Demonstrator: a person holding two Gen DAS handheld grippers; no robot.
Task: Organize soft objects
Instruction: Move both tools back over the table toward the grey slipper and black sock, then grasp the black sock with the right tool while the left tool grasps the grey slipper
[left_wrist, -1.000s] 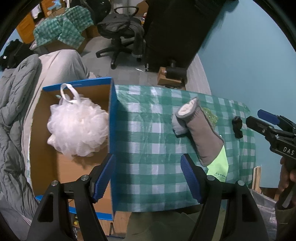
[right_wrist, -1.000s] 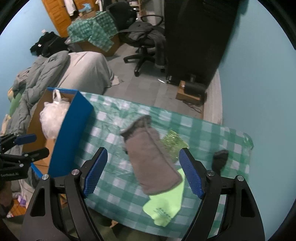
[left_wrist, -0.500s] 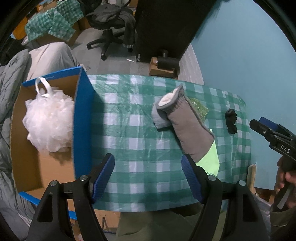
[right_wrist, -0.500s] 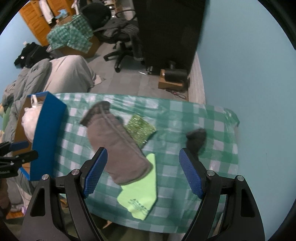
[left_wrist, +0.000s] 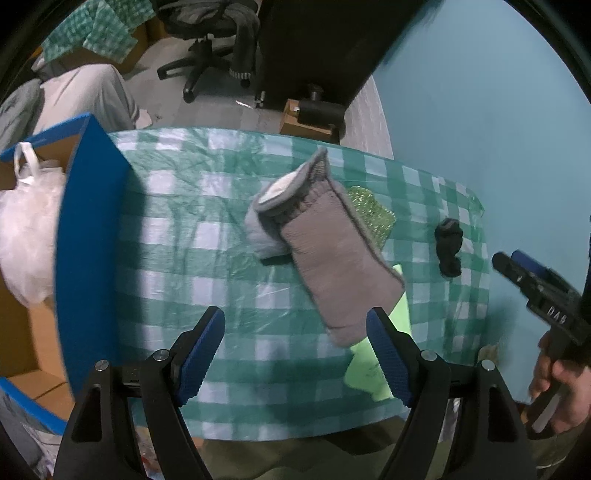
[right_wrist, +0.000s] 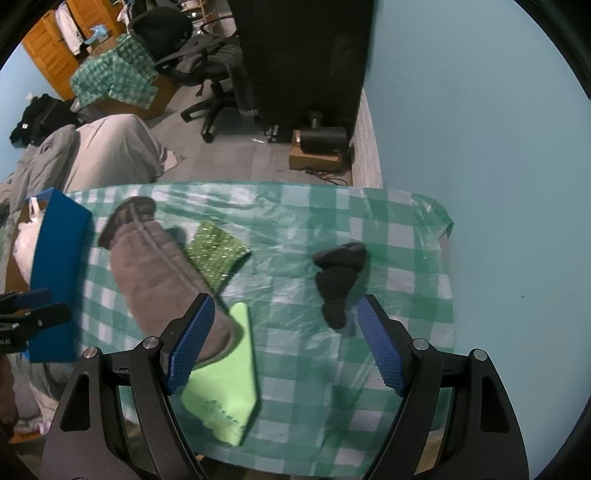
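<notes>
Lying aslant near the middle of the checked tablecloth (left_wrist: 177, 229), the grey knitted sock (left_wrist: 332, 254) is a thick, ribbed tube with a pale fleecy lining showing at its open cuff, which points toward the far edge of the table. Its toe end rests on a flat lime-green cloth (right_wrist: 225, 384) with small dark print, which reaches to the near edge. Tucked under the sock on the wall side is a glittery green scrubbing pad (right_wrist: 216, 254), square and coarse. A lighter grey soft piece (left_wrist: 260, 236) sits against the sock's cuff on the box side. Well apart, toward the wall-side edge, a small black sock (right_wrist: 338, 277) lies crumpled.

At the opposite end of the table stands a cardboard box (left_wrist: 88, 236) with blue outer walls, holding a white mesh bath puff (left_wrist: 26, 229) with a loop handle.

The left gripper (left_wrist: 295, 354) hangs above the near edge, jaws wide and opening, nothing between them. The right gripper (right_wrist: 284, 343) hovers above the near part of the cloth between the lime cloth and the black sock, jaws wide and empty.

Beyond the table are a black office chair (right_wrist: 207, 70), grey bedding (right_wrist: 92, 155) and a turquoise wall (right_wrist: 480, 129).
</notes>
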